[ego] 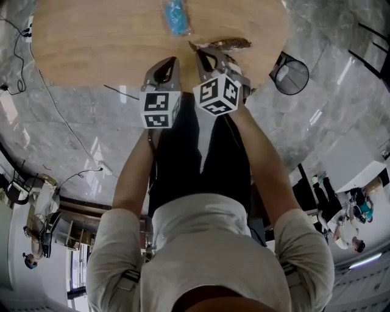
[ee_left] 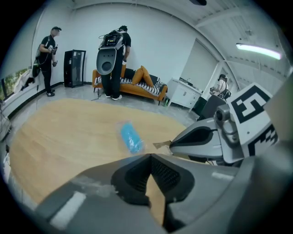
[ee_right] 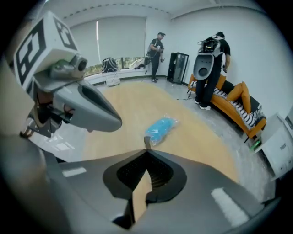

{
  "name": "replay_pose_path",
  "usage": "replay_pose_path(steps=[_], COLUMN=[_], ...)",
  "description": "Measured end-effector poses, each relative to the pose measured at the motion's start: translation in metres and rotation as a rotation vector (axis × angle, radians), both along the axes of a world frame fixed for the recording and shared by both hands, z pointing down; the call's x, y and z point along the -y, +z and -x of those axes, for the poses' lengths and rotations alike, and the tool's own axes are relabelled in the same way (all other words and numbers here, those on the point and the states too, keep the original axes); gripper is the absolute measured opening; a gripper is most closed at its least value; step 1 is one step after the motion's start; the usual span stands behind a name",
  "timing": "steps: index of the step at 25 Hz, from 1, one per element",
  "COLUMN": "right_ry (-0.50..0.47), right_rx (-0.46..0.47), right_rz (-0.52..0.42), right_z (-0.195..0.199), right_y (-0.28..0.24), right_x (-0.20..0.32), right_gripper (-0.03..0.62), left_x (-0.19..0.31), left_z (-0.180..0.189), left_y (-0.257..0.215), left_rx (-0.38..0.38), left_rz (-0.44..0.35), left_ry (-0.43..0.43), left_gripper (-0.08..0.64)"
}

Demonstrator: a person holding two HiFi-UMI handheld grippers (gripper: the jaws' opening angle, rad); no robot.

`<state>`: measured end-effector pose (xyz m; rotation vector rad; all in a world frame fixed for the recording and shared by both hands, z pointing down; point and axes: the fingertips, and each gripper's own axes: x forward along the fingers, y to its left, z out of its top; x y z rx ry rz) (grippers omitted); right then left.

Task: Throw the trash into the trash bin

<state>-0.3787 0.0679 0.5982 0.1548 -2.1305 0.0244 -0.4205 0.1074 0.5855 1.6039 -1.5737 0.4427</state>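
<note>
**Head view, looking steeply down.** You are holding both grippers side by side over the near edge of the round wooden table (ego: 91, 42).

- **Right gripper** (ego: 196, 50): it is pointing down at the table's near edge. Its fingers (ee_right: 128, 172) are closing fully together and pinching one end of a brown wrapper (ego: 231, 44). The rest of the wrapper is stretching to the right along the table edge. Whether it is resting on the wood or hanging just above it cannot be told.
- **Left gripper** (ego: 172, 61): it is hanging just to the left of the right gripper. Its fingers (ee_left: 132, 176) are pressing tip to tip with nothing between them.

**Left gripper view.** A short brown scrap of the wrapper (ee_left: 161, 145) is sticking out from the tip of the right gripper (ee_left: 171, 145).

**Right gripper view.** A thin strip of the wrapper (ee_right: 147, 142) is showing just past the closed fingertips.

**Other things.**

- A blue packet (ego: 177, 17) in clear film is lying flat farther in on the table, apart from both grippers.
- The trash bin (ego: 291, 74), a black wire basket, is standing on the grey marble floor (ego: 79, 128) off the table's right side, apart from the wrapper.
- People are standing by an orange sofa (ee_left: 137, 84) at the far wall.
</note>
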Motion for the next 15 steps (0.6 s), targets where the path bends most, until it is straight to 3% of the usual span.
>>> replay_pose_path(steps=[8, 11, 15], right_ry=[0.358, 0.463, 0.587], right_rx=[0.303, 0.349, 0.376], right_rz=[0.167, 0.179, 0.130], right_z=[-0.059, -0.108, -0.181], right_y=[-0.077, -0.091, -0.111], right_x=[0.044, 0.063, 0.085], right_gripper=[0.006, 0.006, 0.006], left_x=[0.041, 0.057, 0.086], left_z=[-0.057, -0.101, -0.174], left_y=[-0.054, -0.067, -0.085], left_rx=[-0.007, -0.019, -0.029], left_rz=[-0.095, -0.109, -0.145], left_ry=[-0.056, -0.008, 0.122], left_gripper=[0.018, 0.018, 0.018])
